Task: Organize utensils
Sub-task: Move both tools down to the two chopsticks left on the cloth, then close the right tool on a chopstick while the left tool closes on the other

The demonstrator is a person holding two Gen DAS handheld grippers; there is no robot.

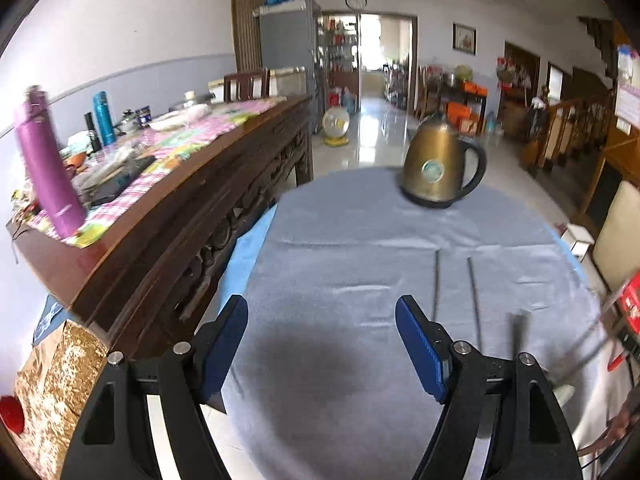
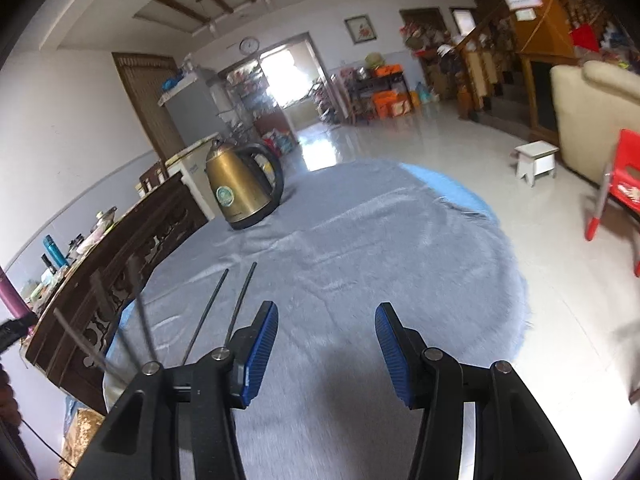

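Observation:
Two thin dark chopsticks (image 1: 474, 304) lie side by side on the grey cloth of the round table (image 1: 340, 264), just right of my left gripper (image 1: 322, 308), which is open and empty above the cloth. In the right wrist view the same chopsticks (image 2: 224, 304) lie left of my right gripper (image 2: 326, 316), also open and empty. More thin metal utensils (image 2: 136, 312) stand up blurred at the left edge there; they also show blurred at the right of the left wrist view (image 1: 520, 332). What holds them is hidden.
A brass electric kettle (image 1: 440, 164) stands at the far side of the table. A dark wooden sideboard (image 1: 192, 200) with bottles runs along the left. A red chair (image 2: 620, 188) and a white stool (image 2: 536, 160) stand on the floor to the right.

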